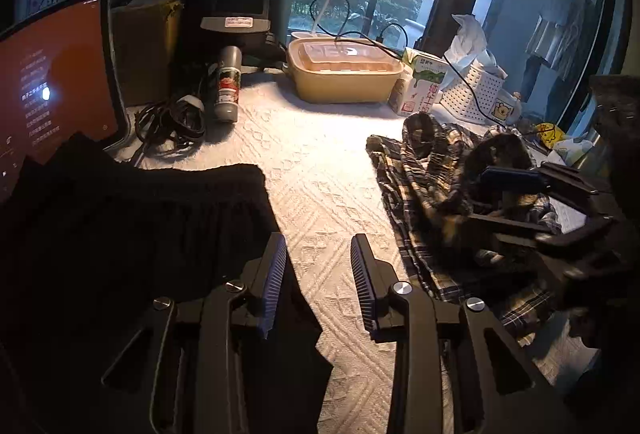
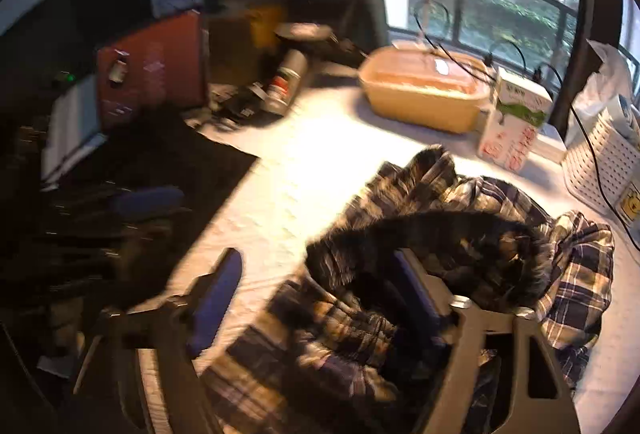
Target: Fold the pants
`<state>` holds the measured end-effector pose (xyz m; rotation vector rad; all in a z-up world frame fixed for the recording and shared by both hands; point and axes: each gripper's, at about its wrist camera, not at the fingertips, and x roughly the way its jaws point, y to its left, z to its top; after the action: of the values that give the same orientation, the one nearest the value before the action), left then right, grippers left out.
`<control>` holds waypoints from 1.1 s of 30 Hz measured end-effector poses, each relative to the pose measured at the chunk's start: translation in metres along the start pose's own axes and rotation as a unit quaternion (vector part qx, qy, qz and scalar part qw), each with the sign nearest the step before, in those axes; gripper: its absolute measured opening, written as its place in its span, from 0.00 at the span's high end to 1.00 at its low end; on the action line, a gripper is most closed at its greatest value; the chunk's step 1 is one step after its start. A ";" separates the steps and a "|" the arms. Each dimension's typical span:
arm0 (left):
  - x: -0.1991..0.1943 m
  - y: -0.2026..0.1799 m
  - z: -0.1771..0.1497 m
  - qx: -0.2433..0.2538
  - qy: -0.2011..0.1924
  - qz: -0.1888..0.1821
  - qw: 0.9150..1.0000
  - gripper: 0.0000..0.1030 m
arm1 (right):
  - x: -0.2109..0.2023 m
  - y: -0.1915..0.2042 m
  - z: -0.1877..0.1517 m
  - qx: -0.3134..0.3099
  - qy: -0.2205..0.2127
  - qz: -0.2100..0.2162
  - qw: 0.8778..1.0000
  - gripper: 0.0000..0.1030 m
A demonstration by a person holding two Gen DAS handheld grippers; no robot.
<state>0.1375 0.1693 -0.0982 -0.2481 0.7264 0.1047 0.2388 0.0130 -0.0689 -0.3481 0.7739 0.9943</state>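
Plaid flannel in navy, cream and tan is what I see heaped on the right half of the table: the plaid pants (image 2: 460, 234) lie crumpled, with a dark fuzzy lining showing at the waist. My right gripper (image 2: 320, 290) hangs over that heap with its jaws spread wide; one blue pad (image 2: 416, 294) sits against the bunched cloth while the other is out over bare table, so nothing is pinched. That view is smeared, and I cannot tell fine detail in the folds. From the left wrist view I see the same pants (image 1: 440, 170) to the right, with the right gripper (image 1: 516, 190) above them. My left gripper (image 1: 318, 274) hovers over the white textured tablecloth (image 1: 320, 170), jaws partly apart and empty, nothing between the ridged pads. Just to its left lies a black garment (image 1: 140, 234), flat, its edge reaching under the left finger. At the back of the table stand a cream lidded container (image 1: 344, 74), a milk carton (image 1: 420, 86) just beside it, and a white perforated basket (image 1: 472, 94) next to the carton. A grey spray can (image 1: 229, 84) lies near a tangle of black cables (image 1: 172, 122), and a tablet (image 1: 56, 82) with a red screen leans upright at the far left.
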 end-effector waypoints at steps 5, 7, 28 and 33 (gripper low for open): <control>-0.001 -0.017 0.010 0.019 -0.013 -0.009 1.000 0.61 | -0.029 -0.009 0.000 0.008 -0.036 -0.009 0.999 0.22; -0.003 -0.026 0.015 0.032 -0.020 -0.021 0.999 0.54 | -0.042 -0.023 -0.002 0.026 -0.051 -0.019 0.998 0.22; 0.086 -0.162 0.056 0.183 0.072 -0.123 0.973 0.95 | -0.109 -0.164 -0.090 0.165 -0.072 -0.136 0.974 0.22; 0.072 -0.132 0.076 0.131 0.059 -0.120 0.982 0.95 | -0.094 -0.164 -0.087 0.126 -0.067 -0.118 0.983 0.52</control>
<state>0.2642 0.0619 -0.0666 -0.0891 0.8132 -0.2368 0.3120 -0.1818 -0.0733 -0.1477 0.7089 0.6812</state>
